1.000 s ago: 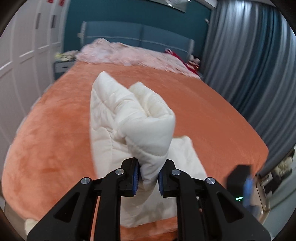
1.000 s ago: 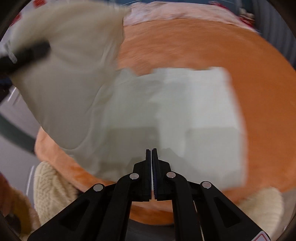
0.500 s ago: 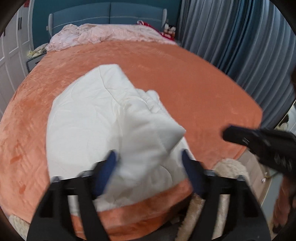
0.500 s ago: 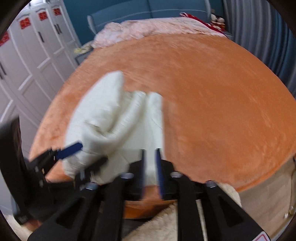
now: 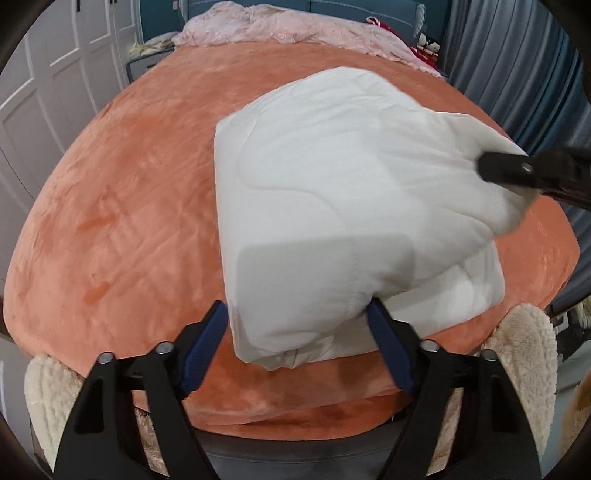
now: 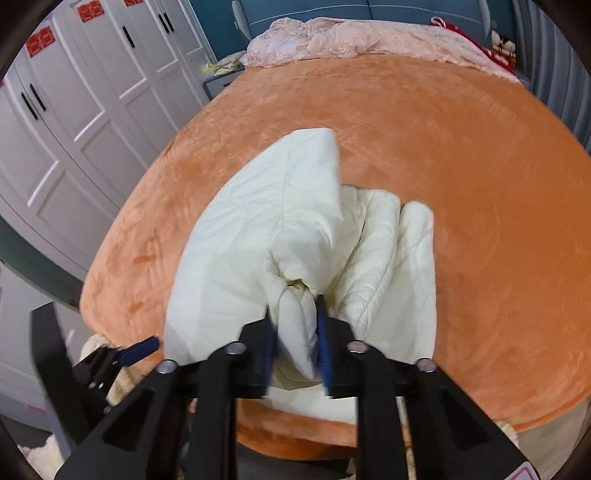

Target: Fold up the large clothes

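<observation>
A white quilted garment, padded and folded into a thick bundle, lies on the near part of a bed covered by an orange plush blanket, close to the near edge. In the left wrist view the left gripper stands wide open, its blue-padded fingers spread to either side of the bundle's near corner; the left pad looks clear of the cloth, and whether the right pad touches it cannot be told. In the right wrist view the right gripper is closed most of the way on a bunched fold of the garment, with the cloth pinched between its blue pads and rising in a peak just beyond the fingertips. The same gripper shows in the left view as a dark arm coming in from the right and meeting the bundle's right corner. At the far end of the bed lies a crumpled pink quilt against a blue headboard. White wardrobe doors stand on the left and grey-blue curtains hang on the right. A cream fleecy fabric shows at the near edge below the blanket.
</observation>
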Available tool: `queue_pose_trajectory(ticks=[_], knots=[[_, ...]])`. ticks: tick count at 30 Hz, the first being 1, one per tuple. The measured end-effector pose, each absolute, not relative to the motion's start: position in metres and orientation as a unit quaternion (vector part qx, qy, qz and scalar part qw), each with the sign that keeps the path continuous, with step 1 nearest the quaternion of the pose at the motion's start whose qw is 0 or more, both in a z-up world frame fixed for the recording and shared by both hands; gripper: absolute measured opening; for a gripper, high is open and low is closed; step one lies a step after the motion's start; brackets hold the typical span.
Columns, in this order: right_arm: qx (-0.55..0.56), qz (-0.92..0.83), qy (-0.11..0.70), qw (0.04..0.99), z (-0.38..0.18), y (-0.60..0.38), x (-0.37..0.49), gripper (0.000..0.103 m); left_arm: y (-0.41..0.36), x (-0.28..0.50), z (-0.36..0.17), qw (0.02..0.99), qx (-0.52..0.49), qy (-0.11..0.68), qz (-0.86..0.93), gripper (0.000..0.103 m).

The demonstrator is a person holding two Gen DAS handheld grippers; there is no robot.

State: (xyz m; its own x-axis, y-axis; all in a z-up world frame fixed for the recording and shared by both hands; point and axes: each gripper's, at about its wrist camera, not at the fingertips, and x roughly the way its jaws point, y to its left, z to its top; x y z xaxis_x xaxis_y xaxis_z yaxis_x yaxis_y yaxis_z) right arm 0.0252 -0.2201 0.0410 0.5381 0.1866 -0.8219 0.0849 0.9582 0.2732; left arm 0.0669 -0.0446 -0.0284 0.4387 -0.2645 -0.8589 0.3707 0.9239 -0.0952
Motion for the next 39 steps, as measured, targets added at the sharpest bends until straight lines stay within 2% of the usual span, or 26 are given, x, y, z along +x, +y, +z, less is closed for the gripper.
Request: queue_pose_trajectory(ticks=[5, 13, 16, 23, 29, 39], knots=[[0.154, -0.010, 0.462, 0.874, 0.041, -0.235, -0.029, 0.011, -0.048, 0.062, -0.029, 0.839, 0.052, 0.496, -0.220, 0.071], [0.194, -0.066, 0.501, 0.841, -0.033, -0.259, -0.051, 0.010, -0.083, 0.044, -0.042, 0.843, 0.134, 0.474, -0.215, 0.071], [0.177, -0.075, 0.507, 0.841, -0.046, -0.252, -0.046, 0.010, -0.079, 0.042, -0.037, 0.838, 0.122, 0.481, -0.226, 0.071], [0.185, -0.072, 0.514, 0.834, -0.064, -0.257, -0.041, 0.010, -0.044, 0.051, -0.007, 0.841, 0.016, 0.487, -0.235, 0.071], [0.189, -0.072, 0.520, 0.830, -0.071, -0.257, -0.038, 0.010, -0.050, 0.074, -0.034, 0.828, 0.013, 0.521, -0.206, 0.072], [0.174, -0.079, 0.529, 0.827, -0.074, -0.248, -0.013, 0.010, -0.055, 0.082, -0.053, 0.821, 0.026, 0.536, -0.193, 0.074]])
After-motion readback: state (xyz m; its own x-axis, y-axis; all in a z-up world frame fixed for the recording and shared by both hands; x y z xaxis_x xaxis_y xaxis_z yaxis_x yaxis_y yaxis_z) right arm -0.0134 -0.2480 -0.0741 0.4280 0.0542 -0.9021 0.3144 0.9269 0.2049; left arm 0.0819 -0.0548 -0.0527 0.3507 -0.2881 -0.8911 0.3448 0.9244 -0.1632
